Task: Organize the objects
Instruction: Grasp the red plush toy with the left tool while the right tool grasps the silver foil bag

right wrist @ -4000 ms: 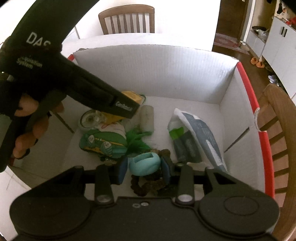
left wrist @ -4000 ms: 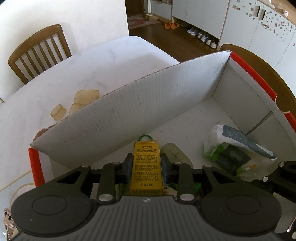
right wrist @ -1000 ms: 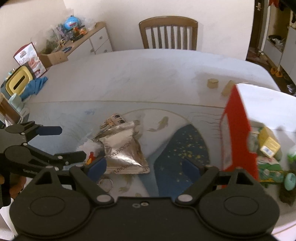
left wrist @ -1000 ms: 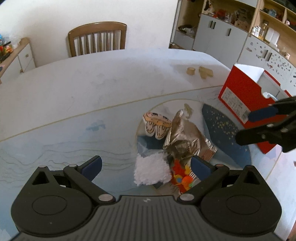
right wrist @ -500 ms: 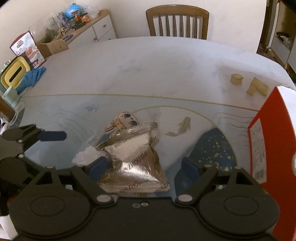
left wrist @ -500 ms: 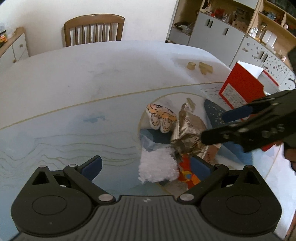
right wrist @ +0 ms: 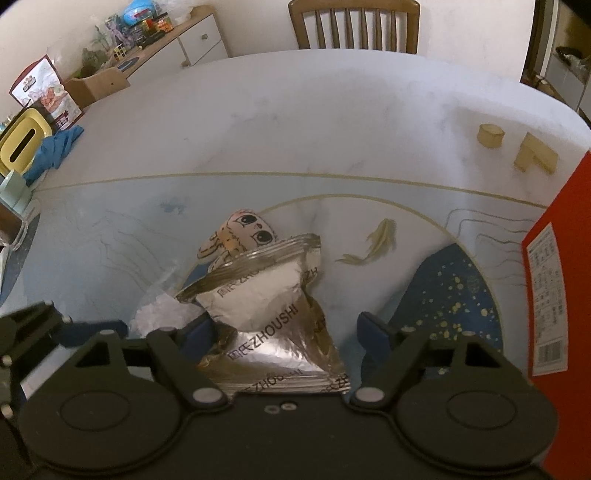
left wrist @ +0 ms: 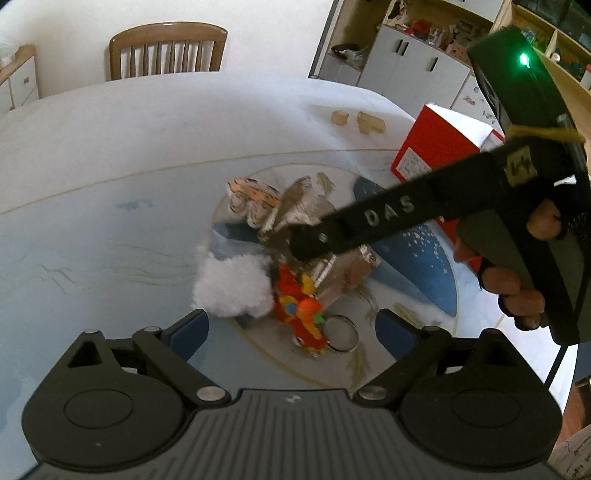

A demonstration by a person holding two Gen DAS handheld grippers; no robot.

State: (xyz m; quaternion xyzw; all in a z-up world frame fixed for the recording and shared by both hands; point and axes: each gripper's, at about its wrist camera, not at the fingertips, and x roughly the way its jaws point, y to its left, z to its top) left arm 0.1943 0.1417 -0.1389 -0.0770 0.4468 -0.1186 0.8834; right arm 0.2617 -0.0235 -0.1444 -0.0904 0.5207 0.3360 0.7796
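A small pile lies on the table: a silver foil snack bag (right wrist: 273, 317), a cartoon-face plush (right wrist: 243, 232), a white cotton puff (left wrist: 232, 284) and a red-orange toy with a key ring (left wrist: 299, 314). My left gripper (left wrist: 291, 330) is open, its jaws either side of the puff and the red toy, just above them. My right gripper (right wrist: 284, 334) is open, straddling the foil bag; its body (left wrist: 388, 221) crosses over the bag in the left wrist view. The red box (right wrist: 554, 280) stands at the right.
Wooden blocks (right wrist: 517, 147) lie far right on the table. A chair (right wrist: 354, 22) stands behind the table. A yellow holder and blue cloth (right wrist: 40, 147) sit at the left edge. Cabinets (left wrist: 406, 62) stand beyond.
Both grippers left the box open and empty and came to the pile. In the last second the right gripper has closed in over the foil bag and the left has moved nearer the puff.
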